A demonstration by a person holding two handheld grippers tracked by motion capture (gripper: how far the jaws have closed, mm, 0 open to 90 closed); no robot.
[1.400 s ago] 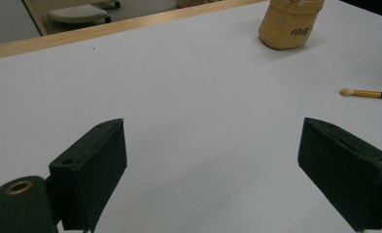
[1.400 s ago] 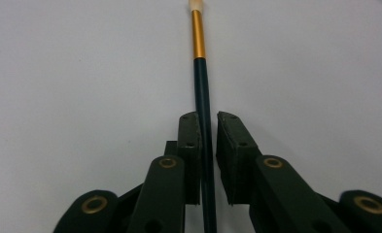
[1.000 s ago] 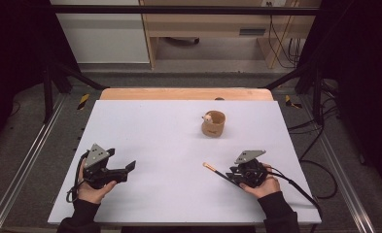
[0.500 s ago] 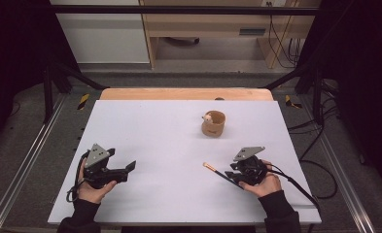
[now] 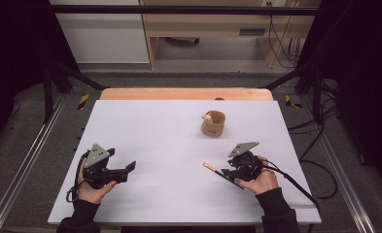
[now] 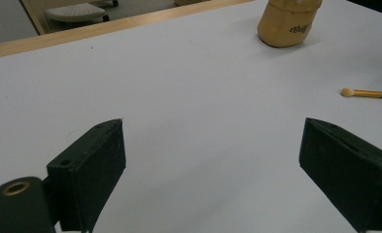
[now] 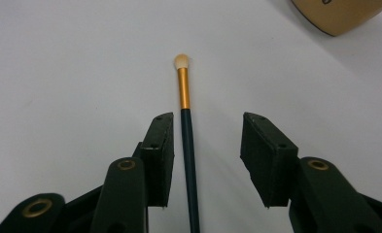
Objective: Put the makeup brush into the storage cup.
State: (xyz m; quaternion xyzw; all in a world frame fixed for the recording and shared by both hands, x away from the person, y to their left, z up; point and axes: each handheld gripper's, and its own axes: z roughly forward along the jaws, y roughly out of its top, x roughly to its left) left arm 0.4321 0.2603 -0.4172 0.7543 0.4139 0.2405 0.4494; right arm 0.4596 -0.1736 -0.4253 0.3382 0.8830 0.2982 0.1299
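Your right tool [image 7: 207,160] sits low on the surface [image 5: 149,131], jaws apart, with the brush [image 7: 187,145] lying between them. They have just been opening, and the pads do not press on the handle: it lies close beside one jaw with a clear gap to the other. In the high view the brush [image 5: 212,168] lies flat on the surface, nearer you than the cup [image 5: 213,123] and a little to its left, its pale tip pointing away from your right hand [image 5: 256,179].

I read this as the moment around the grasp: the brush is either just set down or lined up to be picked up, and the pictures alone don't settle which. If you mean to lift it, centre the handle between the pads before you close, since it now sits off to one side and could roll or skew. The cup, which already has something pale in it, looks the likely place for the brush; that would call for tipping it upright on the way.

Your left tool [image 6: 217,160] rests well to the left of the cup, jaws wide apart over bare surface, nothing between them.
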